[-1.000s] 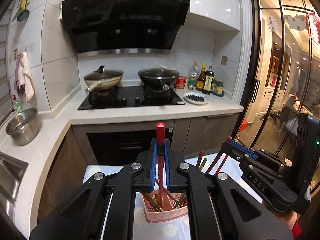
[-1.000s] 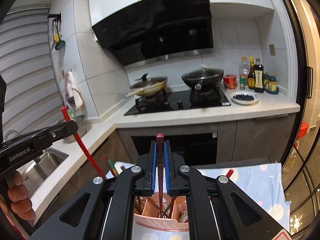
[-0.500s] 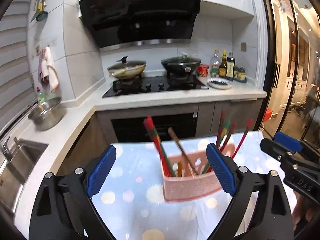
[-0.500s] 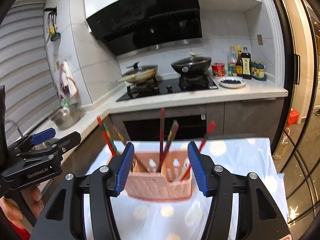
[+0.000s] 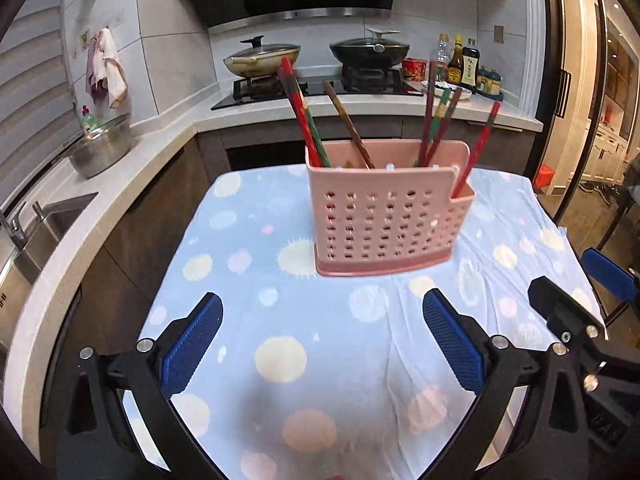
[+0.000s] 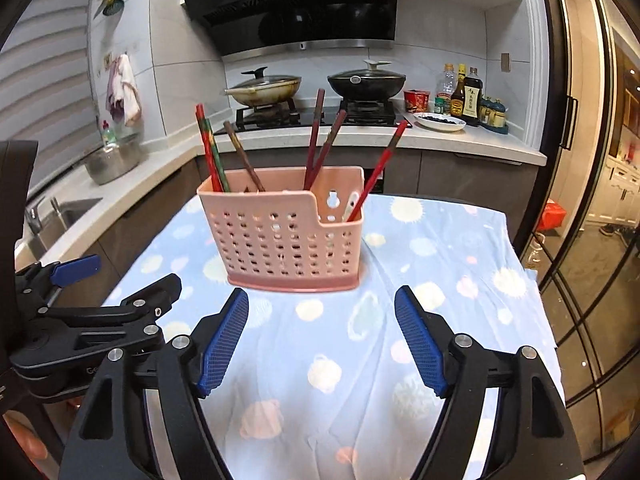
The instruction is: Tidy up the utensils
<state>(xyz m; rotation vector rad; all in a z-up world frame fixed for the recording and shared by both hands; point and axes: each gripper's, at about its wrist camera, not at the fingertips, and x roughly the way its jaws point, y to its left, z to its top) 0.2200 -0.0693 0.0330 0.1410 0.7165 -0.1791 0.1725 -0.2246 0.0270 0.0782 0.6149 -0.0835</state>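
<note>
A pink perforated utensil basket (image 5: 380, 216) stands on a table with a blue dotted cloth (image 5: 280, 320); it also shows in the right wrist view (image 6: 288, 236). Several red, green and brown chopsticks (image 5: 304, 116) lean upright in it, seen again in the right wrist view (image 6: 212, 156). One red chopstick (image 6: 380, 168) leans in the smaller right compartment. My left gripper (image 5: 320, 344) is open and empty, in front of the basket. My right gripper (image 6: 320, 340) is open and empty, also in front of the basket, to the left gripper's right.
The kitchen counter (image 5: 360, 108) behind holds a hob with two lidded pans (image 5: 260, 56), sauce bottles (image 5: 464, 64) and a plate. A steel bowl (image 5: 104, 148) and a sink (image 5: 44, 224) are at the left. Glass doors (image 6: 592, 200) are on the right.
Both grippers let go of the chopsticks they held over the basket, opened and drew back toward me. The chopsticks now stand in the basket.
</note>
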